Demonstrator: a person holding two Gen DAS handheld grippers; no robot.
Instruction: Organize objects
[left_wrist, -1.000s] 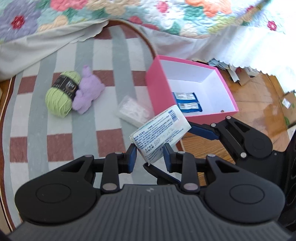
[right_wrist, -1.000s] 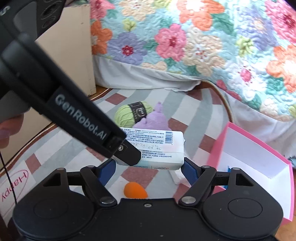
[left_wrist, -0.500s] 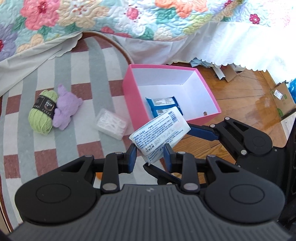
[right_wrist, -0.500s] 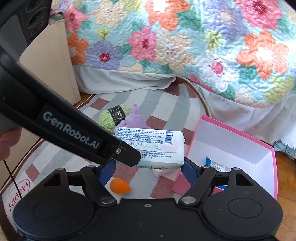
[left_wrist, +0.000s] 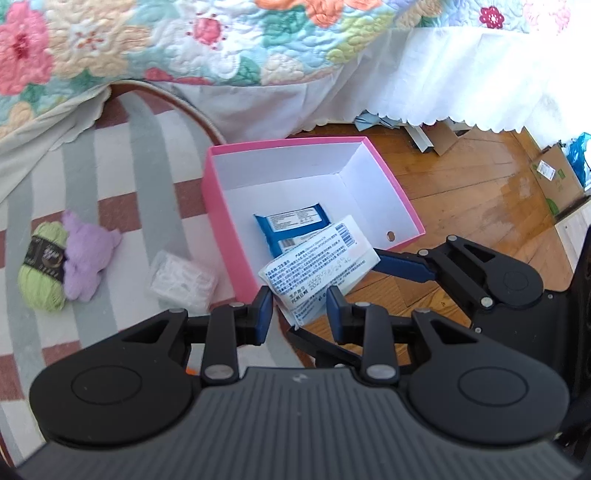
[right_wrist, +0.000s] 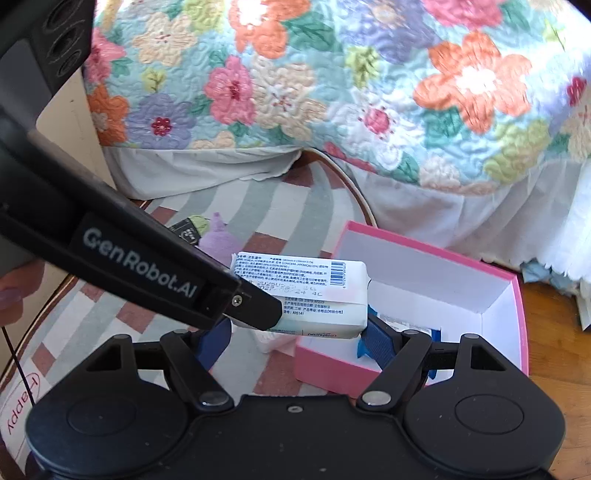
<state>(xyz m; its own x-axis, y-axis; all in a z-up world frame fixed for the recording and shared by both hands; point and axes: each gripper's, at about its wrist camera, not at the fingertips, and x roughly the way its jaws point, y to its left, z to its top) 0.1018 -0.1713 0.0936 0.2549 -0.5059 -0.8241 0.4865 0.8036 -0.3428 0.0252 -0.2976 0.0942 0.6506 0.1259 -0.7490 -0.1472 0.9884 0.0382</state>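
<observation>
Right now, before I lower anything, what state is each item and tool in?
White wipes pack: lifted, over the box's near corner.
Left tool: shut on the pack's end.
Right tool: shut across the pack's length.
Pink box: open, upright, no lid.
Blue pack: flat inside the box.
Green yarn: on the rug, against the purple plush.

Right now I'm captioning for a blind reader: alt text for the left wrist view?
Both tongs hold a white packet over a pink box containing a blue packet; yarn and a purple plush toy lie on the rug.
</observation>
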